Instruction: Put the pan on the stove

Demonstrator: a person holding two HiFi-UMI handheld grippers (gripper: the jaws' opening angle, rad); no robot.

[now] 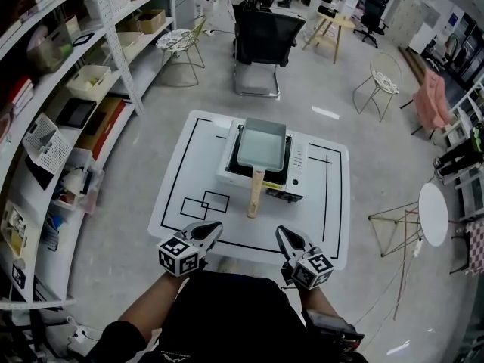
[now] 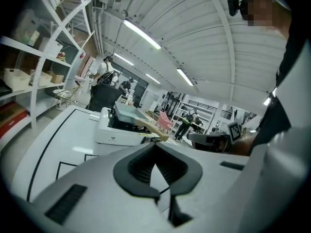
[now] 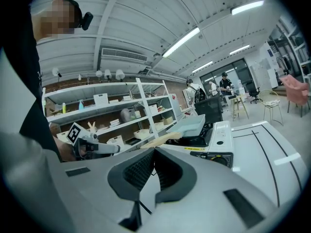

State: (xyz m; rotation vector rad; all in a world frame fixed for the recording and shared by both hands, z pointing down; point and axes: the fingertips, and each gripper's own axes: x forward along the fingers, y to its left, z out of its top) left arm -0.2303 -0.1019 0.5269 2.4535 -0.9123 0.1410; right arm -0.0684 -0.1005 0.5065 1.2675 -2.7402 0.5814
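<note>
A pale green rectangular pan [image 1: 262, 144] with a wooden handle [image 1: 255, 192] rests on the white portable stove [image 1: 296, 165] in the middle of the white table [image 1: 174, 187]. The handle points toward me. Both grippers hang near the table's front edge, apart from the pan. My left gripper [image 1: 214, 228] is shut and empty; the pan [image 2: 127, 113] and stove [image 2: 116, 132] lie ahead of it. My right gripper [image 1: 280, 234] is shut with nothing held; its view shows the pan [image 3: 190, 125] on the stove [image 3: 218, 139].
Shelving [image 1: 60, 89] with bins and boxes runs along the left. A black chair [image 1: 265, 44] stands behind the table. A wire chair [image 1: 382, 82], a pink chair [image 1: 431, 100] and a round white side table [image 1: 432, 214] are at the right. Black lines mark the tabletop.
</note>
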